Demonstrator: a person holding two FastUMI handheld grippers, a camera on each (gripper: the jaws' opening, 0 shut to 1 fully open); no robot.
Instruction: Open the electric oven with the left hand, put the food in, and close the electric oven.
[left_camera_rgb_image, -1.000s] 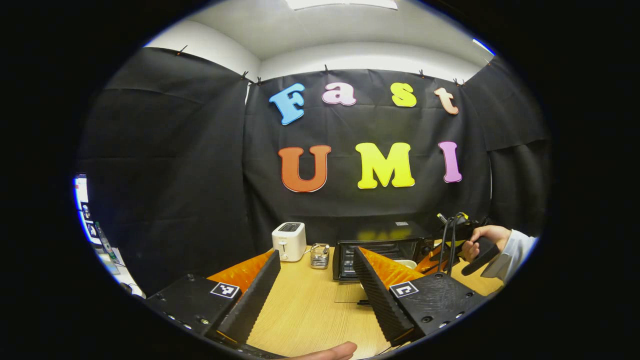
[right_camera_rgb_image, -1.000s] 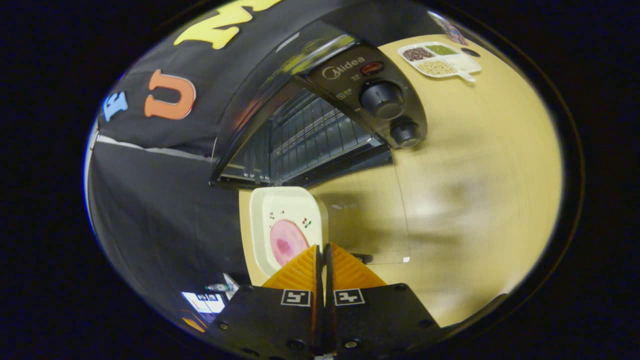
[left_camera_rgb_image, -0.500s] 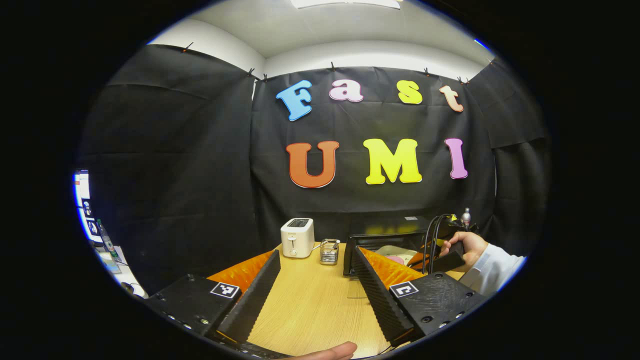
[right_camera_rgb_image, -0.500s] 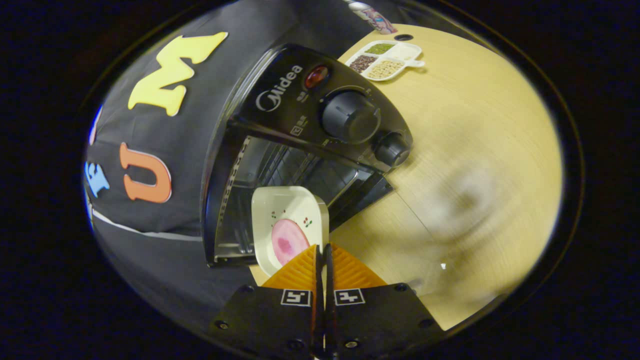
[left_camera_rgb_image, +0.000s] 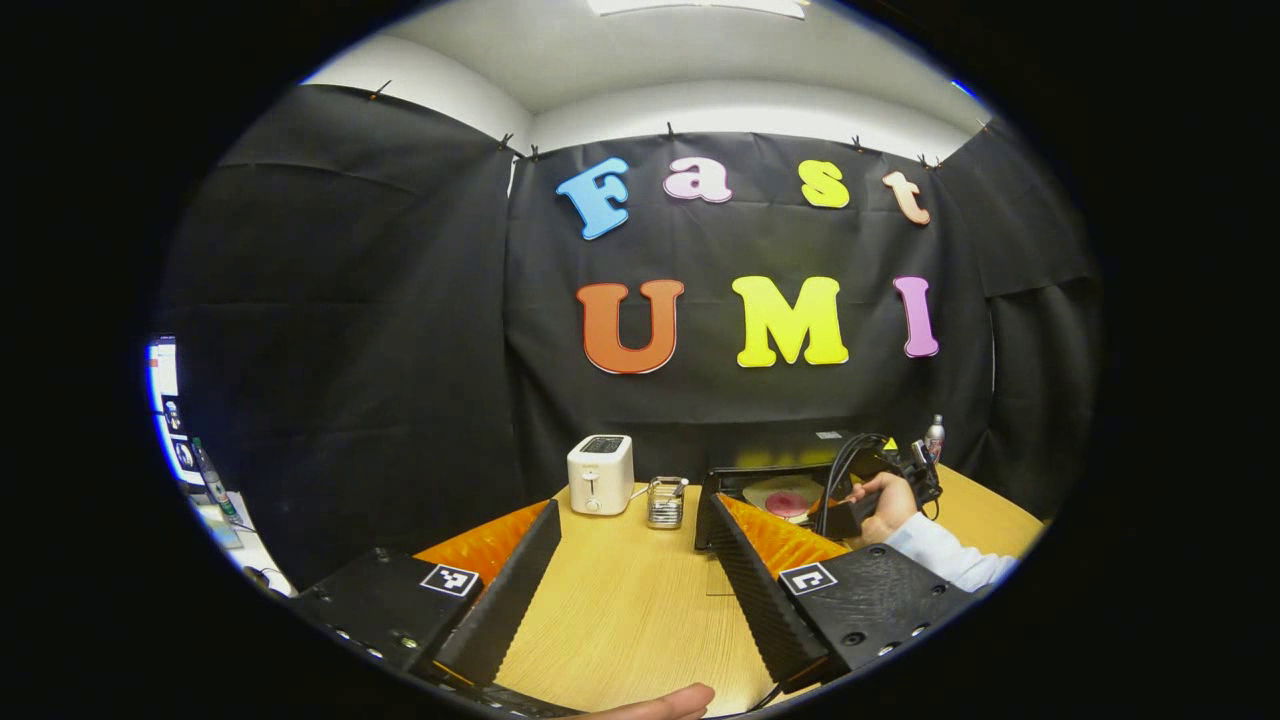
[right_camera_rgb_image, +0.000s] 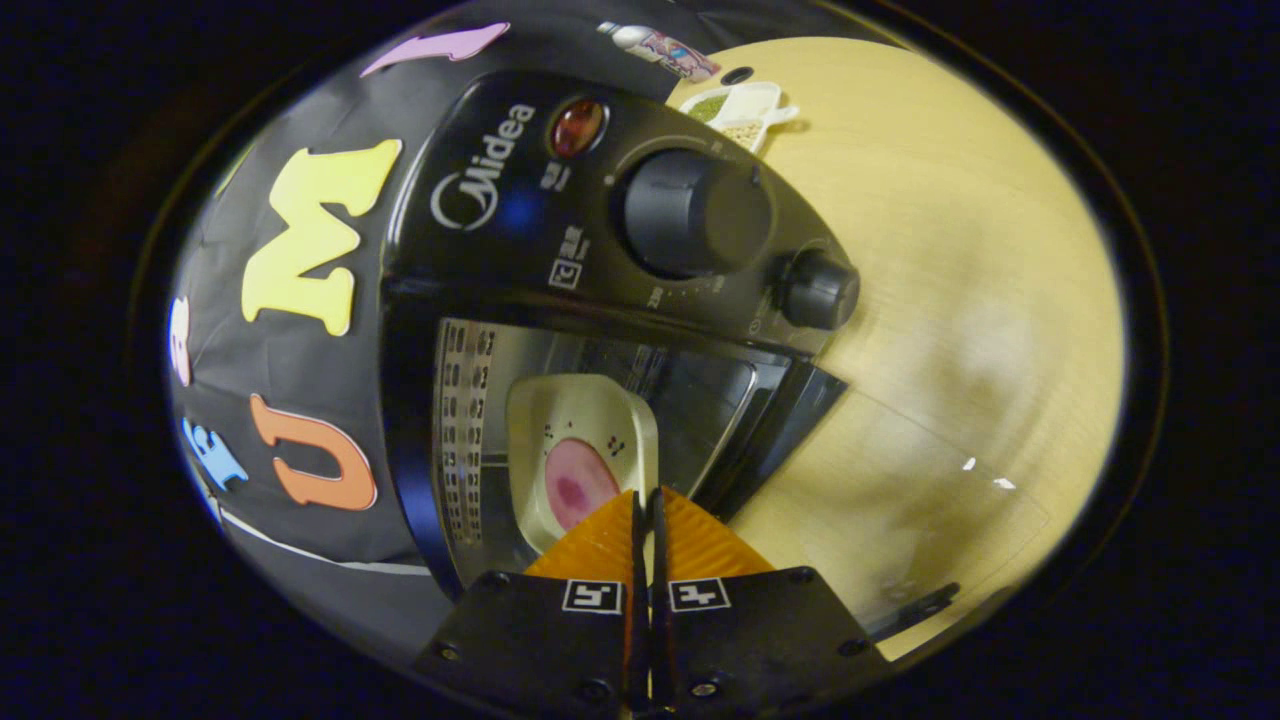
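Note:
In the right gripper view my right gripper is shut on the rim of a cream plate that carries a pink slice of food. The plate sits inside the mouth of the black electric oven, whose glass door is folded down flat over the table. In the left gripper view my left gripper hangs open over the table, well short of the oven. Farther off there, a hand holds the right gripper at the oven, with the plate in the opening.
A white toaster and a small metal rack stand at the back of the wooden table, left of the oven. Two knobs face the right gripper. A divided tray of grains and a bottle lie beyond the oven.
The right gripper has carried the plate forward from in front of the open door into the oven's mouth. The left gripper has stayed open and nearly still.

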